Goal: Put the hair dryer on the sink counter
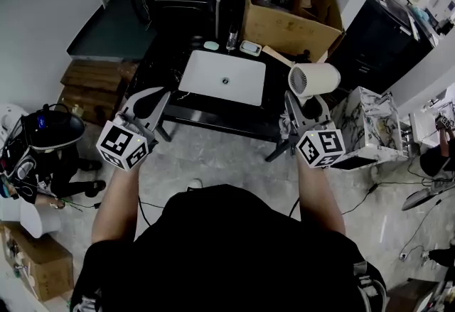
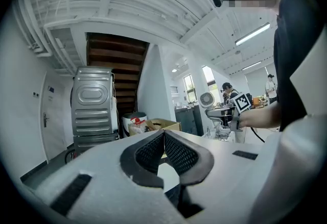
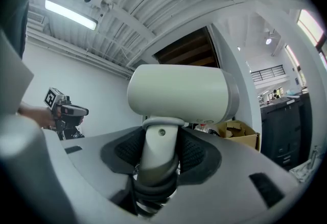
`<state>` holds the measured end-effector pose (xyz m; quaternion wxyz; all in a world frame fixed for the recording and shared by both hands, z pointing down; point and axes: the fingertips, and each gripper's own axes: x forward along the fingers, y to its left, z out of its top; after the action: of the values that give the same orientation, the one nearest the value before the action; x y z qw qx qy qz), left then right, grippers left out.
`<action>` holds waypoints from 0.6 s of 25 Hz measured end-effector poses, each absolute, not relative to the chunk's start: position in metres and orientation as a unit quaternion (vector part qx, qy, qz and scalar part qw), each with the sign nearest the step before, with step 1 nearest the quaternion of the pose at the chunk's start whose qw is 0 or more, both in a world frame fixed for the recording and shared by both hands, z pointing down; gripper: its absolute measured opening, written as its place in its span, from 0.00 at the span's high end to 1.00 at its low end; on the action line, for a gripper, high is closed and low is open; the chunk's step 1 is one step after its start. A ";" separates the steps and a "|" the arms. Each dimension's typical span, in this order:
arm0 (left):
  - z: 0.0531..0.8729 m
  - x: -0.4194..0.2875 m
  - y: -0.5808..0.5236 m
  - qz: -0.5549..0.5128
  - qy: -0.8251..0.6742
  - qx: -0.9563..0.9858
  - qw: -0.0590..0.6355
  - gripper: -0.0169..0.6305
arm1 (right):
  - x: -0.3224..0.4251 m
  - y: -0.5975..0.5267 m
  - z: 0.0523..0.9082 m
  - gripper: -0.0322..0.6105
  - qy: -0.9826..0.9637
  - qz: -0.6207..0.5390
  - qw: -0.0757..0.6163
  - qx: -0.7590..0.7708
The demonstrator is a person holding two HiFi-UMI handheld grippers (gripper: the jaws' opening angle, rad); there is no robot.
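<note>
Over the right end of the dark counter (image 1: pixel 160 62), just right of the white sink basin (image 1: pixel 222 77), your right claw (image 1: pixel 302 110) pinches the hair dryer (image 1: pixel 313 79) by its handle. The pads press on both sides of the handle, and the barrel lies level above the jaws, its round grille end facing the basin. Your left claw (image 1: pixel 151 106) hangs near the counter's left front corner, jaws pressed together. Behind the basin stands a cardboard box (image 1: pixel 291 15).
</note>
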<state>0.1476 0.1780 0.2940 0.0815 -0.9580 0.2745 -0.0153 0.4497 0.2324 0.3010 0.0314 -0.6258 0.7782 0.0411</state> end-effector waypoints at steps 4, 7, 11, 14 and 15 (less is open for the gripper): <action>0.293 0.145 0.180 -0.022 0.280 -0.956 0.085 0.95 | 0.438 0.228 0.301 0.66 0.793 0.045 0.046 -0.606; 0.294 0.139 0.181 -0.028 0.286 -0.954 0.085 0.95 | 0.428 0.220 0.304 0.66 0.802 0.036 0.055 -0.594; 0.295 0.123 0.176 -0.028 0.300 -0.950 0.083 0.95 | 0.411 0.205 0.306 0.66 0.816 0.029 0.058 -0.575; 0.300 0.111 0.171 -0.024 0.308 -0.947 0.082 0.95 | 0.396 0.194 0.312 0.66 0.824 0.026 0.053 -0.564; 0.303 0.107 0.169 -0.022 0.310 -0.947 0.081 0.95 | 0.391 0.190 0.315 0.66 0.826 0.024 0.051 -0.561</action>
<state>0.1070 0.1690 0.3026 0.0810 -0.9471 0.3098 -0.0224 0.3913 0.1904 0.3152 0.0514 -0.5614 0.8255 0.0245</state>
